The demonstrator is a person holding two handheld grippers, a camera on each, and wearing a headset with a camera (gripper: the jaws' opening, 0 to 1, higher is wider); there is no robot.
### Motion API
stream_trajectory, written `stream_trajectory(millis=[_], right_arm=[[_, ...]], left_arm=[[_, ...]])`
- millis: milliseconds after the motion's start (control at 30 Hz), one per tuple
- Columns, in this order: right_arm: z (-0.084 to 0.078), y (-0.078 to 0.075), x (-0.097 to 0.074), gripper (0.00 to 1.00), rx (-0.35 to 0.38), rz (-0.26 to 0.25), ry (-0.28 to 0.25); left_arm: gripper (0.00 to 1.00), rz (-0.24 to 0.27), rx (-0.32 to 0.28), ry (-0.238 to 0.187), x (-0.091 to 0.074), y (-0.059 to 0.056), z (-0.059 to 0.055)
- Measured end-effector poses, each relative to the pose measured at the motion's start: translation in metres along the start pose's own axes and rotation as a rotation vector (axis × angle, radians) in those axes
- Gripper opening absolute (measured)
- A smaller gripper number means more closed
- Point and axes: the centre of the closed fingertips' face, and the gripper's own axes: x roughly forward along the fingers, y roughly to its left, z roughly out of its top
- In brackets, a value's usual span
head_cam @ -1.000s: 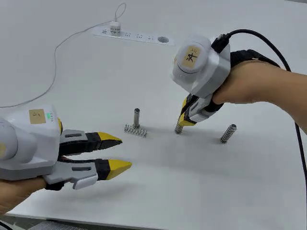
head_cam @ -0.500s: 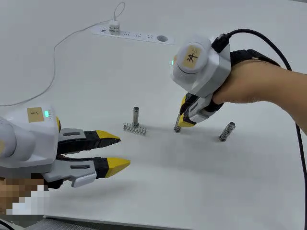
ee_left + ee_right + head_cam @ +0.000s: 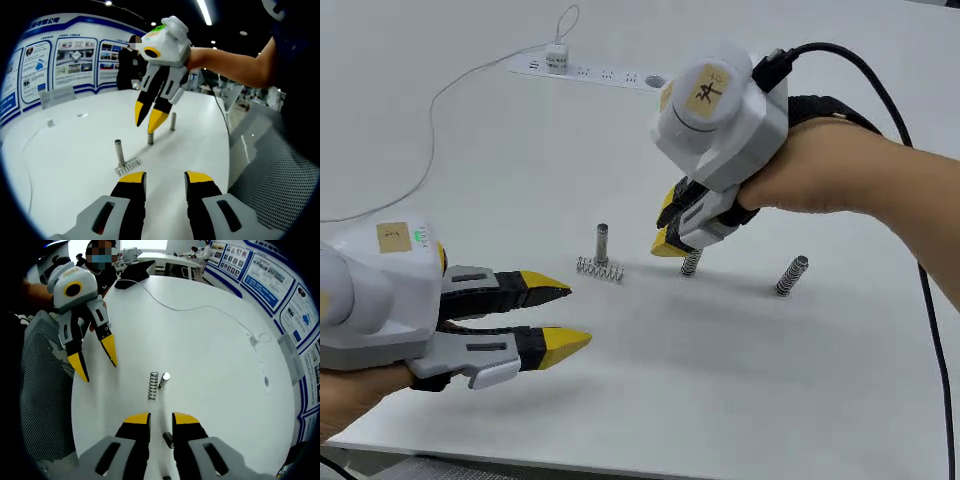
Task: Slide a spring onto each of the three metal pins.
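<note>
Above the white counter [image 3: 740,400], my left hand-held gripper [image 3: 565,315] is spread and empty. My right hand-held gripper [image 3: 666,238], jaws slightly apart, hovers over a spring-covered metal pin [image 3: 691,262]. A loose coiled steel spring [image 3: 600,269] lies just beside the bare grey metal pin [image 3: 602,243].

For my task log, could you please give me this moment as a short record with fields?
Left pin: bare, upright
Loose spring: flat on the table beside the left pin
Middle pin: spring on, below the right gripper
Right pin: spring on
Right gripper: open, empty
Left gripper: open, empty, above the table
Left to do: one spring
</note>
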Motion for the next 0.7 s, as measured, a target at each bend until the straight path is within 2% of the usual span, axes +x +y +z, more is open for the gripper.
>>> stream_trajectory(millis=[233, 500, 700], right_arm=[[0.005, 0.011, 0.020, 0.16, 0.028, 0.026, -0.022], [0.009, 0.011, 0.049, 0.15, 0.070, 0.035, -0.044], [0.007, 0.012, 0.058, 0.14, 0.084, 0.038, -0.035]], left_arm=[[0.32, 0.009, -0.005, 0.003, -0.003, 0.002, -0.003], [0.31, 0.007, -0.005, 0.006, -0.002, 0.003, -0.002], [0.31, 0.009, -0.007, 0.007, -0.002, 0.004, -0.003]])
